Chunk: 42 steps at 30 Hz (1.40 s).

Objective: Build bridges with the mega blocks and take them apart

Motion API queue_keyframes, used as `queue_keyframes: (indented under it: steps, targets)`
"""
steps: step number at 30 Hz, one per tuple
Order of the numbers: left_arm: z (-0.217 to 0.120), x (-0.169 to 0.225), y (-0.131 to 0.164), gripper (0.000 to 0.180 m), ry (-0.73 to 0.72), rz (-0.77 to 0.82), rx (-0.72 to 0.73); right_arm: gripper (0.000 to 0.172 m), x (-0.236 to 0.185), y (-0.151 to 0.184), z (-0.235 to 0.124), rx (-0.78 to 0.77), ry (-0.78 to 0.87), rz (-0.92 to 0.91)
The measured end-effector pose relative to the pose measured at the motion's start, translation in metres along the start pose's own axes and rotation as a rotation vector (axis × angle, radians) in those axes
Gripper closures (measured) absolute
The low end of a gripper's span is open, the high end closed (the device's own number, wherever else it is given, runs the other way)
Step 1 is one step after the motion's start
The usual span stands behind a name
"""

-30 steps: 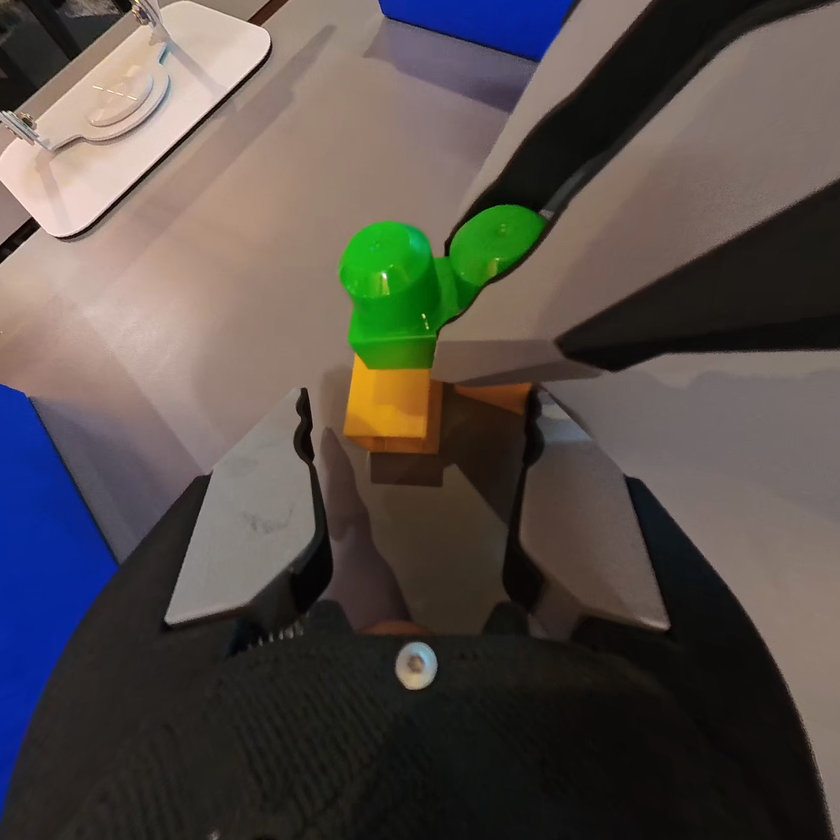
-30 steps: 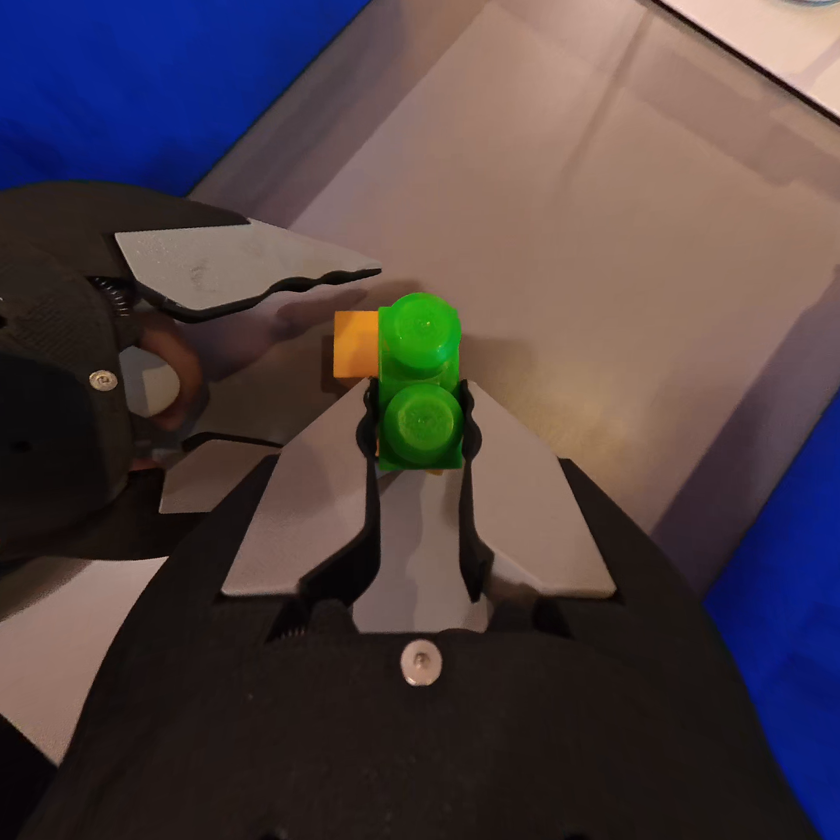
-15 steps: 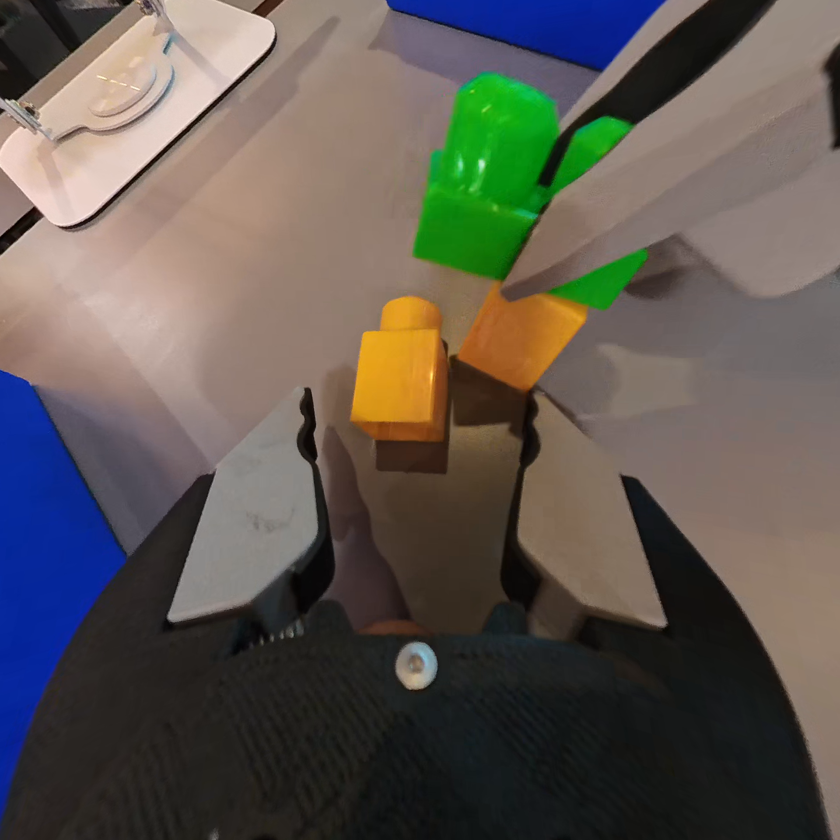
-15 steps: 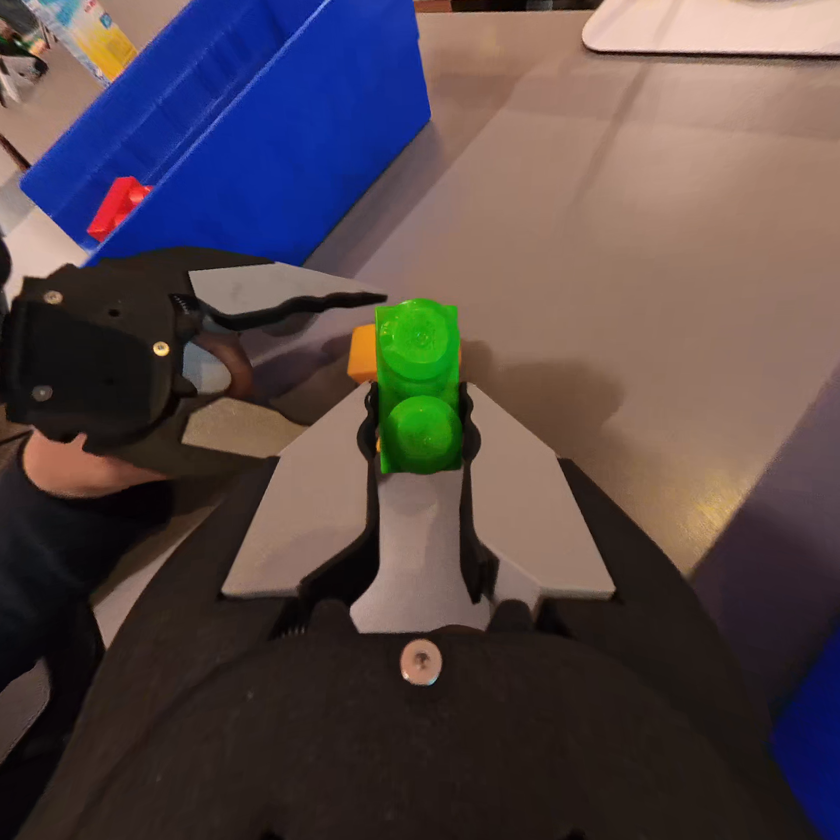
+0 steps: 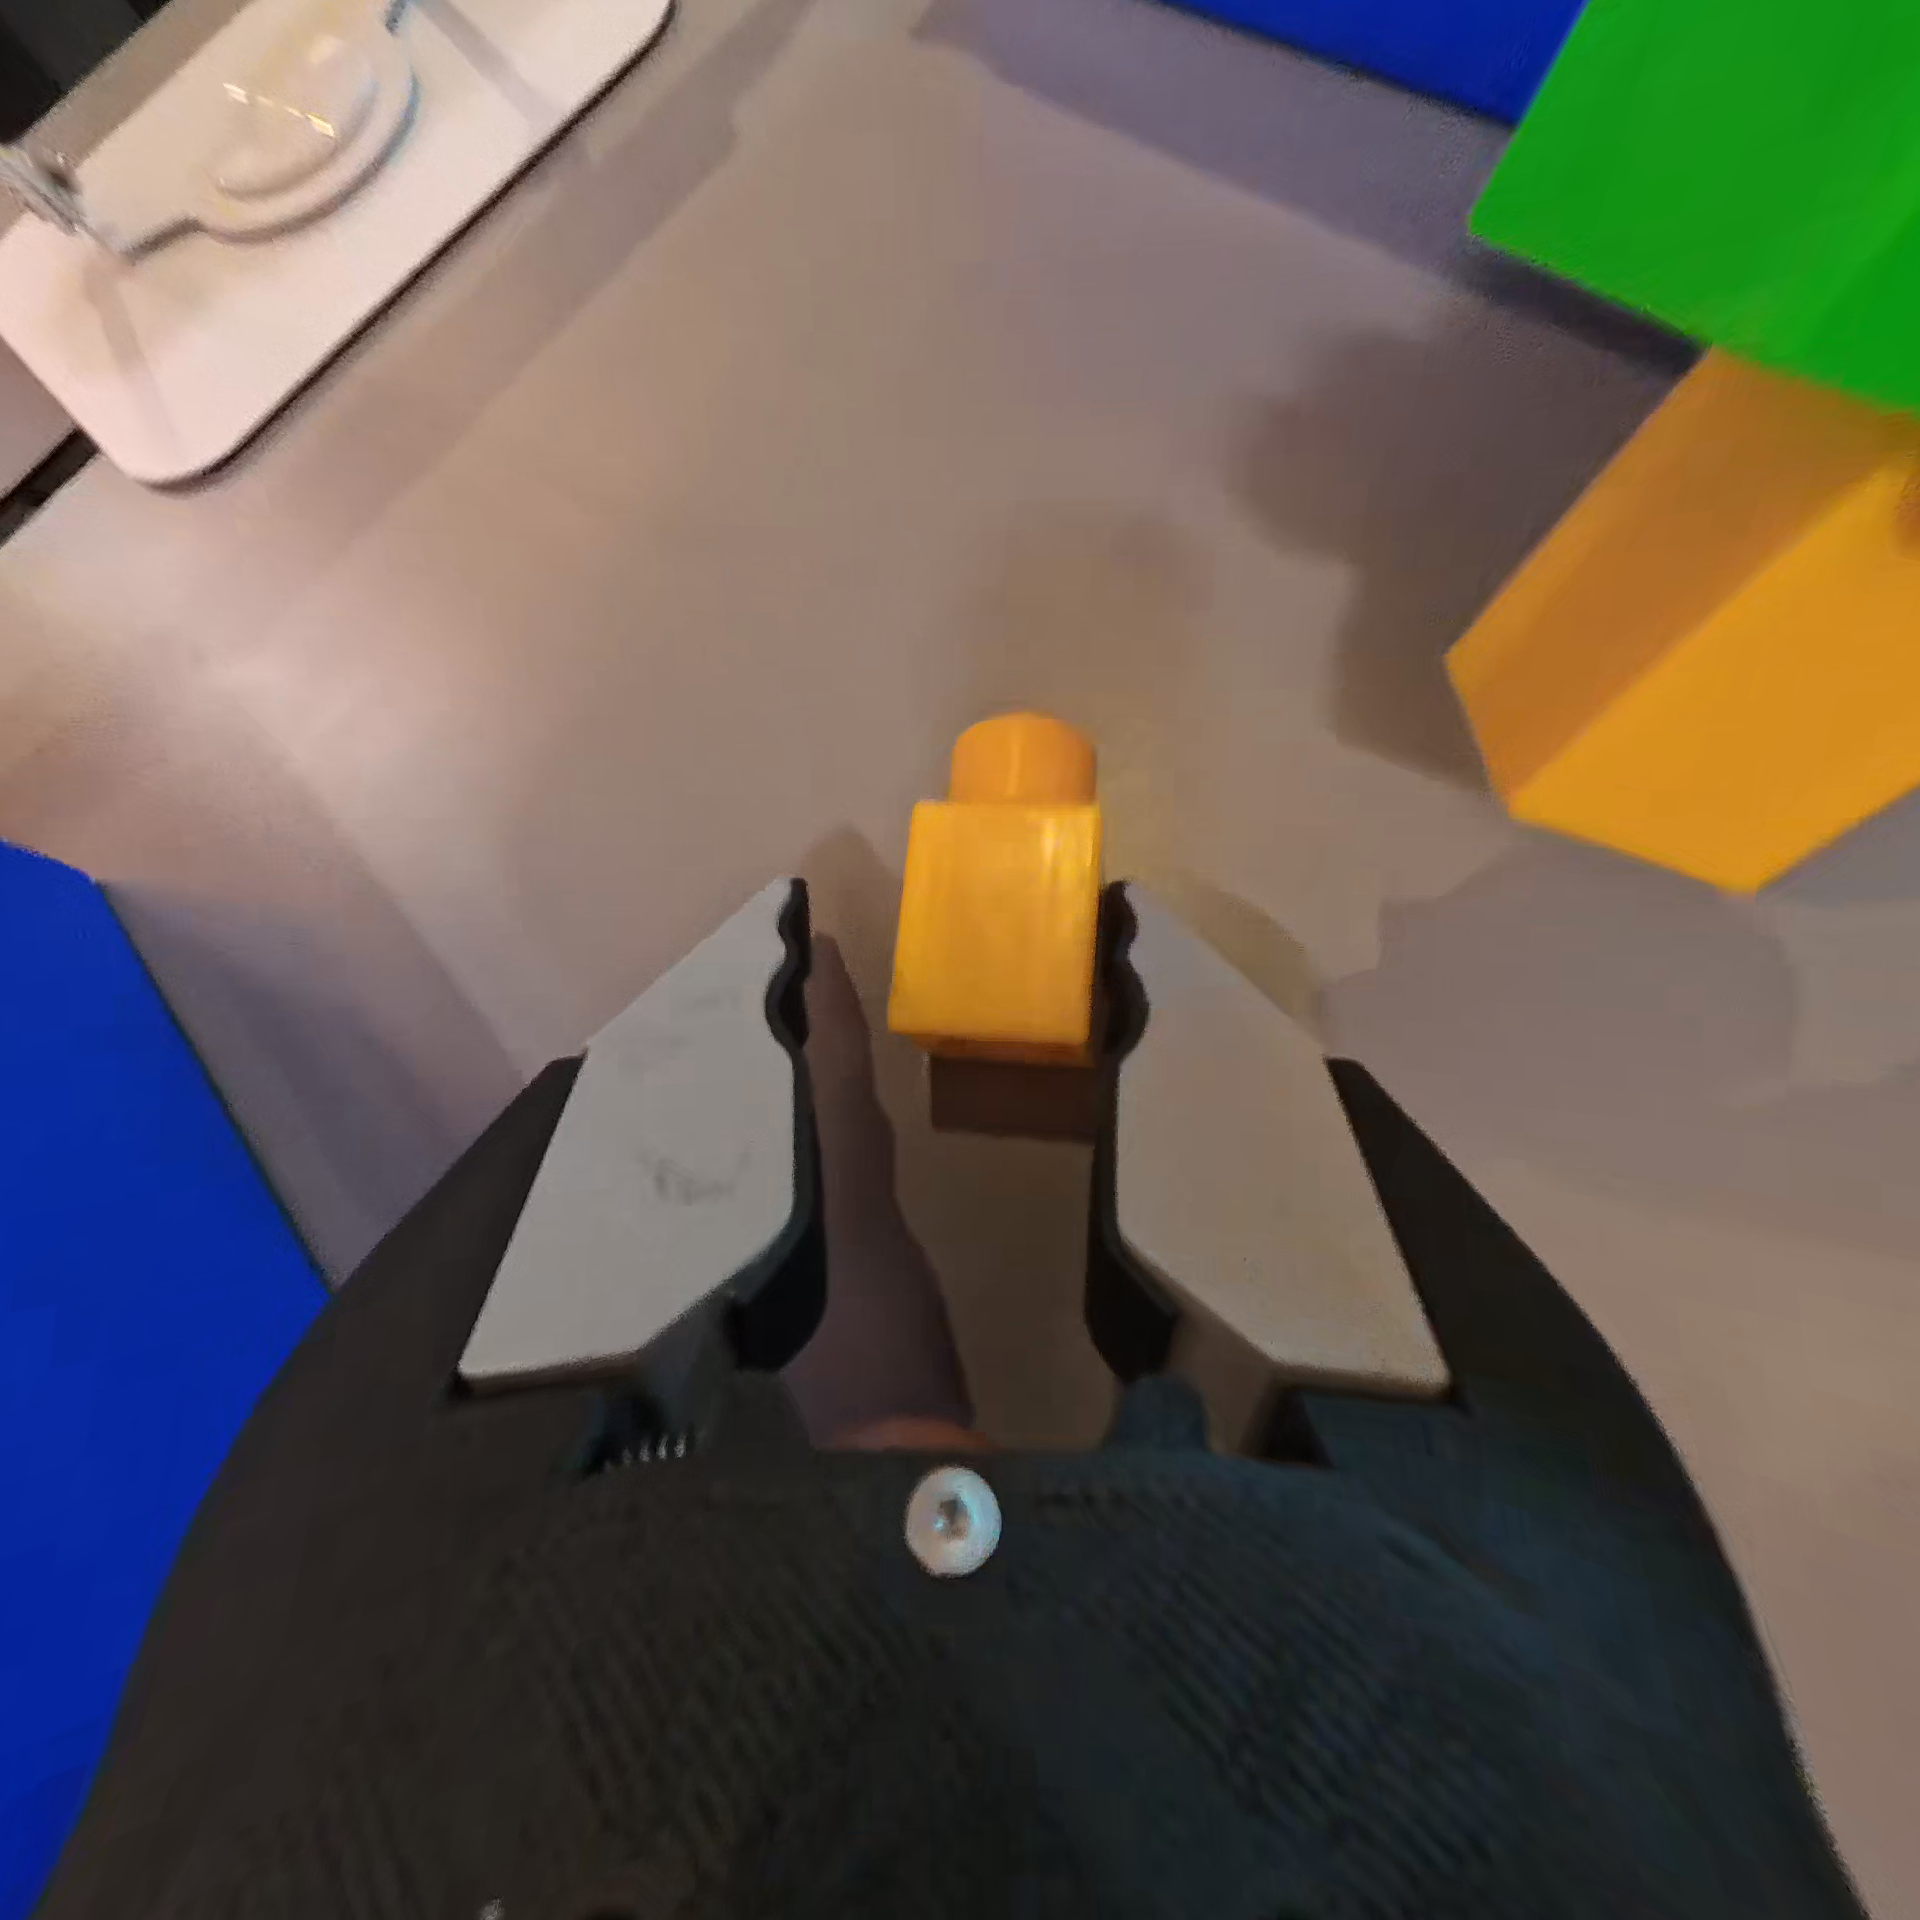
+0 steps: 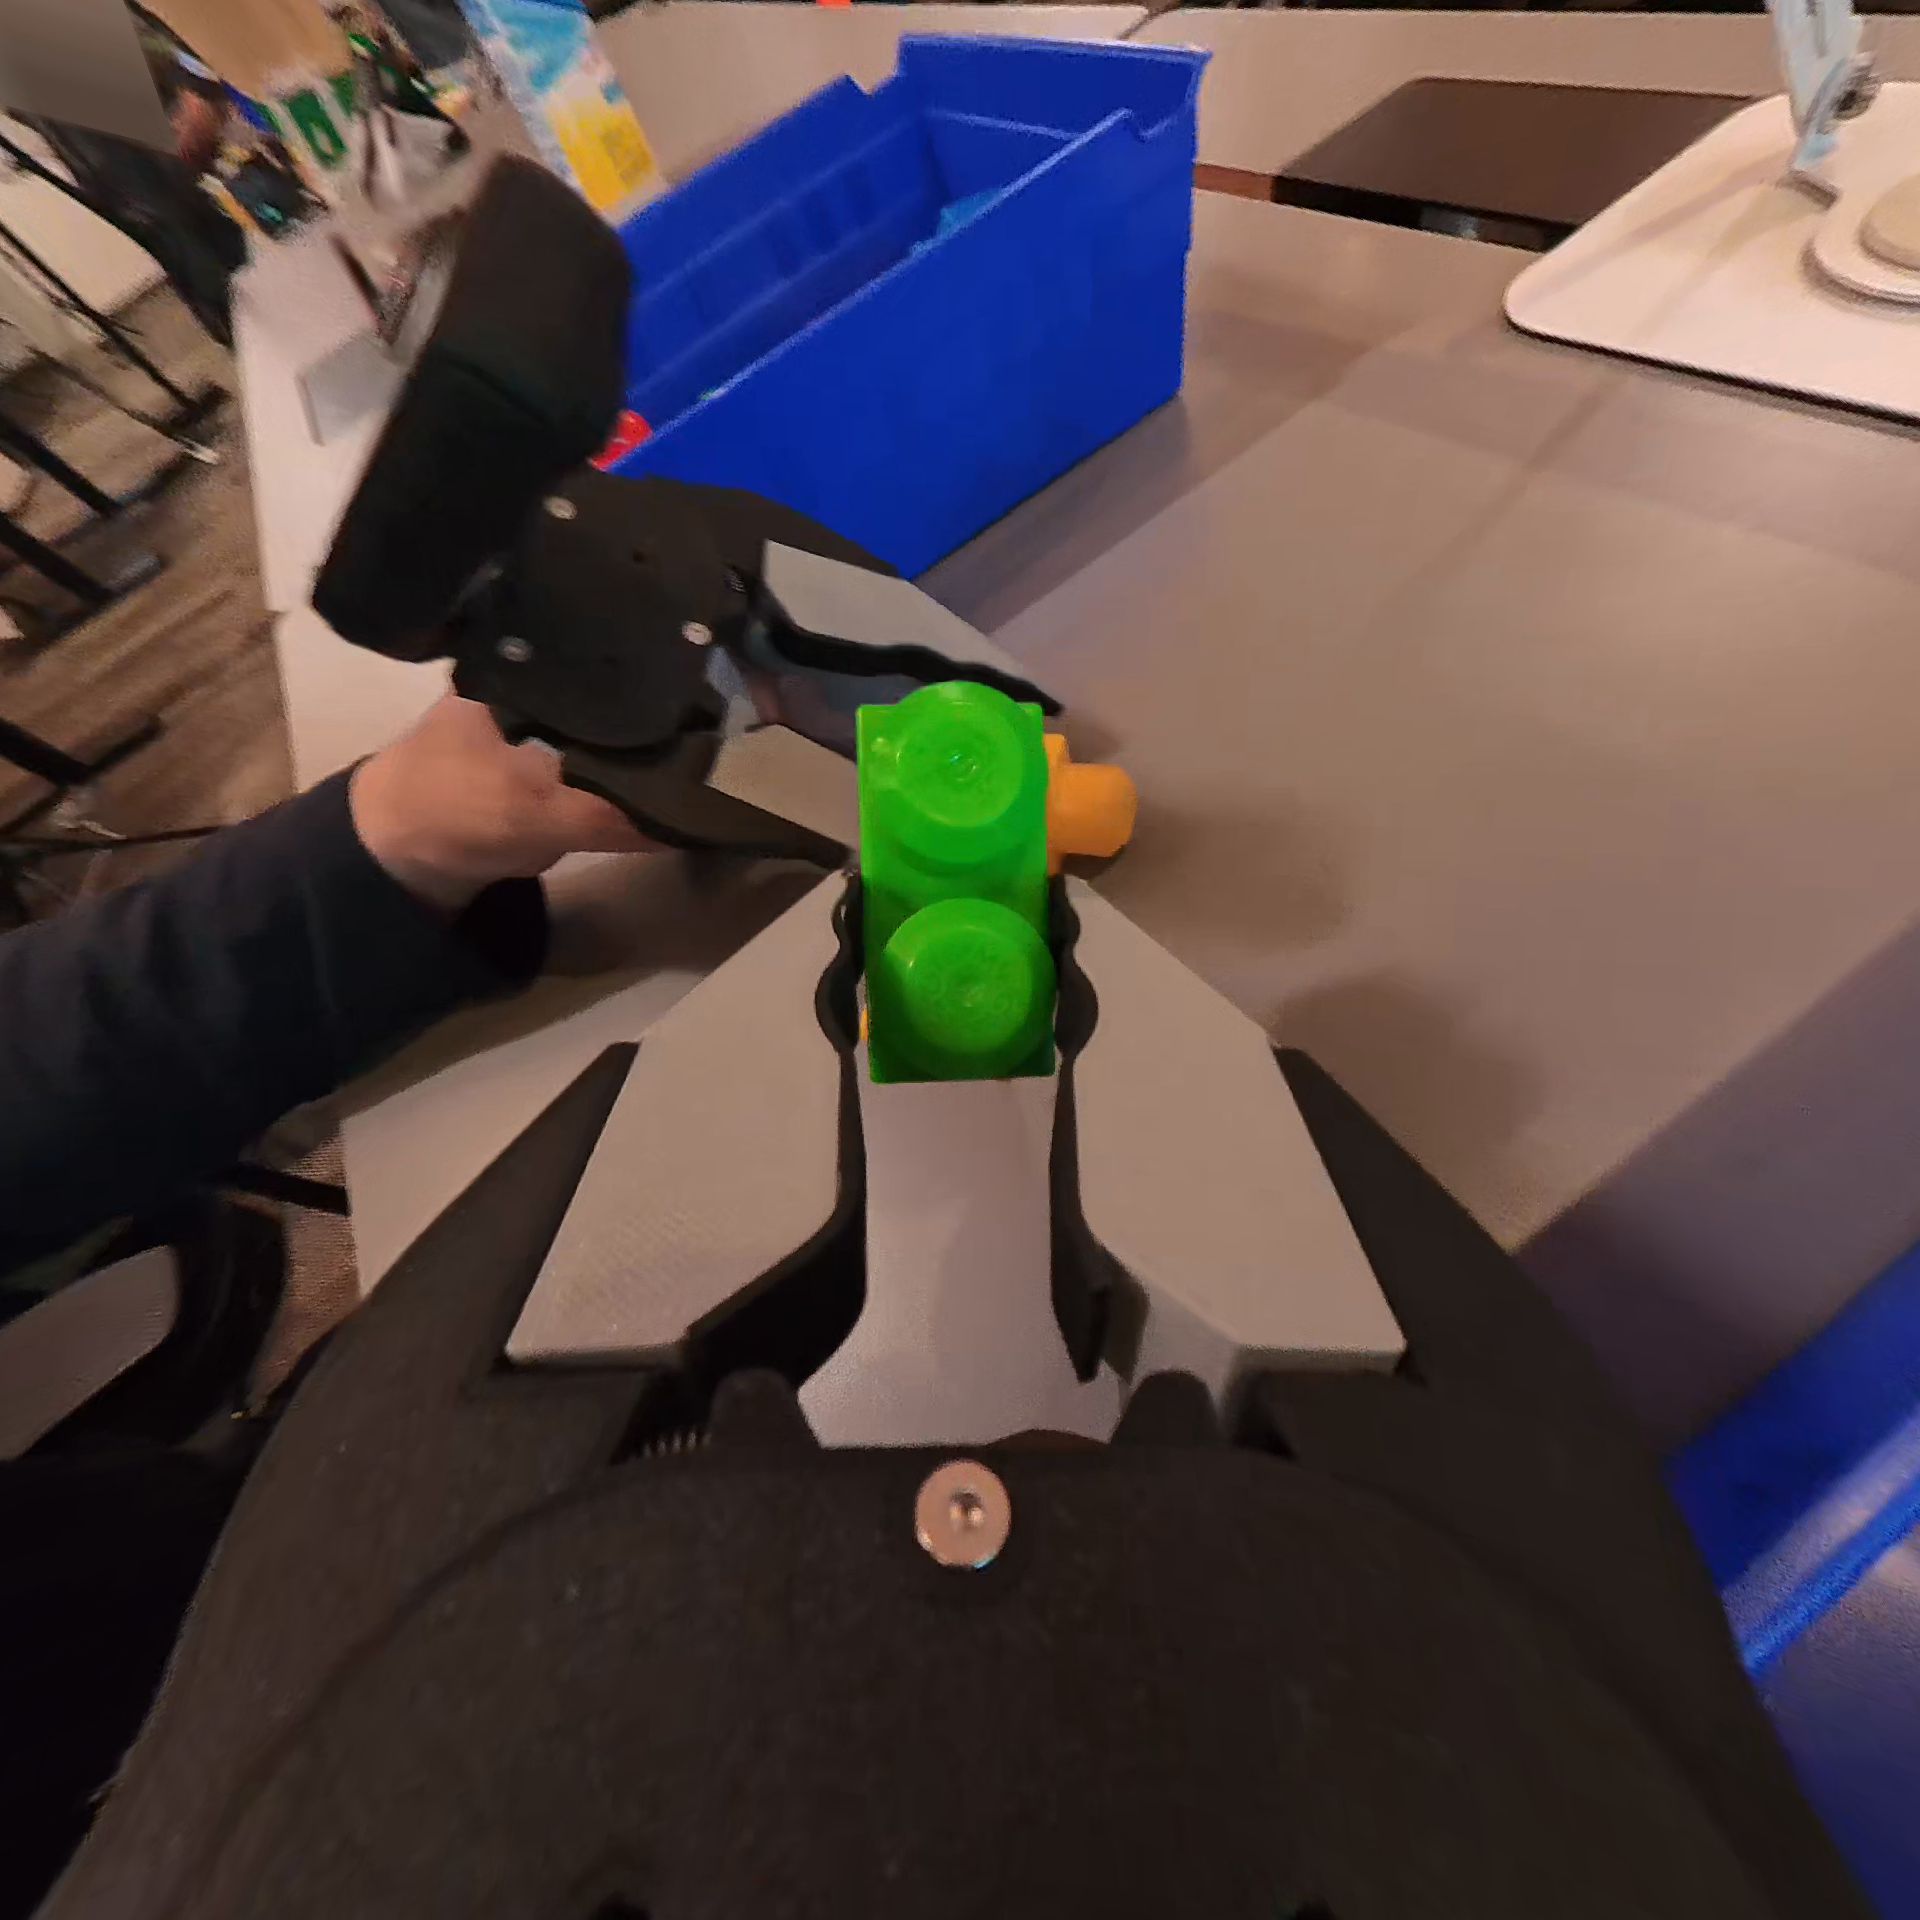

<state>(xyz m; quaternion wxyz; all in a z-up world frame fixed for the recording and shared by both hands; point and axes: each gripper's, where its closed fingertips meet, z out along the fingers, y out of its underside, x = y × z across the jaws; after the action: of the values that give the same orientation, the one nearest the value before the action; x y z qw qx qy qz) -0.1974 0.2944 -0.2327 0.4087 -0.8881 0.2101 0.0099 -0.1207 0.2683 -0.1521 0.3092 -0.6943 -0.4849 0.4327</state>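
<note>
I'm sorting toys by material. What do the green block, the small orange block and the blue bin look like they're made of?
Green block: glossy, slightly see-through moulded plastic, with highlights on its studs. Small orange block: smooth opaque plastic with a soft sheen. Blue bin: probably rigid plastic, thin-walled, evenly coloured, fairly matt.

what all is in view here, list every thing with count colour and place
green block: one, two studs, lifted off the table between the right gripper's fingers
orange blocks: two; one standing on the table between the left gripper's fingers, one stuck under the green block
blue bins: two; one at the table's far left, one at its near right edge
red piece: one, in the far bin, mostly hidden
white stand base: one, far right on the table
table: one, grey
left gripper: black and grey, a gap shows between its left pad and the orange block
right gripper: black and grey, pads pressed on the green block
hand: one, dark sleeve, holding the left gripper
</note>
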Motion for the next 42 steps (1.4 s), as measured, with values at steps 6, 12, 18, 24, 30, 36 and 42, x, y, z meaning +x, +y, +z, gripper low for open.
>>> queue_keyframes:
  steps: [6,12,18,24,30,36,42]
  targets:
    - [0.003,0.011,-0.004,0.146,0.13,-0.042,0.018,0.14,0.001,0.006,-0.001,0.042,-0.117,0.07]
    - [-0.081,0.051,-0.05,0.146,0.741,-0.378,0.435,0.139,-0.018,-0.005,-0.012,0.104,-0.272,0.102]
    - [-0.118,0.069,-0.058,0.146,0.936,-0.346,0.552,0.14,-0.047,-0.009,-0.014,0.122,-0.458,0.118]
    - [-0.123,0.081,-0.055,0.146,1.019,-0.316,0.518,0.14,-0.059,-0.004,-0.016,0.098,-0.593,0.164]
    - [-0.123,0.084,-0.052,0.146,1.027,-0.3,0.5,0.14,-0.063,-0.001,-0.013,0.079,-0.617,0.16]
    - [-0.122,0.086,-0.052,0.146,1.04,-0.305,0.484,0.14,-0.069,0.007,-0.008,0.027,-0.558,0.054]
    - [-0.117,0.079,-0.058,0.146,0.999,-0.345,0.506,0.14,-0.064,0.007,0.001,0.042,-0.509,0.056]
